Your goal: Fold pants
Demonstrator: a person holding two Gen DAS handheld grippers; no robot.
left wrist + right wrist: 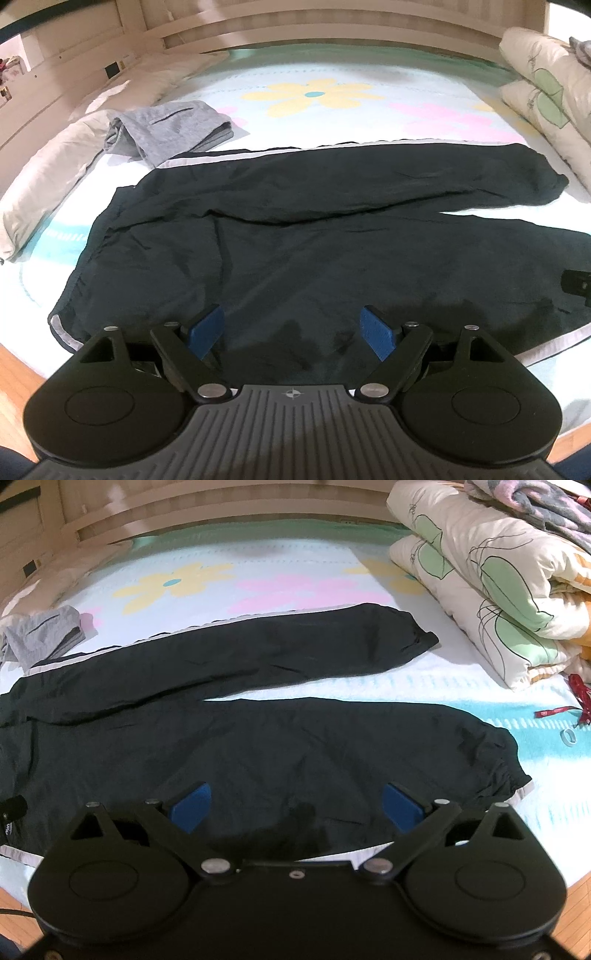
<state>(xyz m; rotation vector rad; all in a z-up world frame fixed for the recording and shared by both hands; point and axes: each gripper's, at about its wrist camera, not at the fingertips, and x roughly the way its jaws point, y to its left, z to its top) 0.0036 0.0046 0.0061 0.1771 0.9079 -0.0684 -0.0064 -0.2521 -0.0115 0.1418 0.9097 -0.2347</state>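
Observation:
Black pants point(295, 236) with a grey side stripe lie flat on the bed, waist to the left, both legs spread out to the right. They also fill the right wrist view point(258, 746), with the cuffs at the right. My left gripper point(293, 330) is open above the near edge of the pants by the waist end, holding nothing. My right gripper point(297, 806) is open above the near leg, holding nothing. The right gripper's body shows at the right edge of the left wrist view point(578, 282).
Folded grey pants point(166, 125) lie at the back left beside a grey pillow point(48, 177). A folded flowered quilt point(491, 576) is stacked at the right. A red strap point(576, 698) and a small ring lie on the flowered sheet point(295, 587). Wooden headboard at the back.

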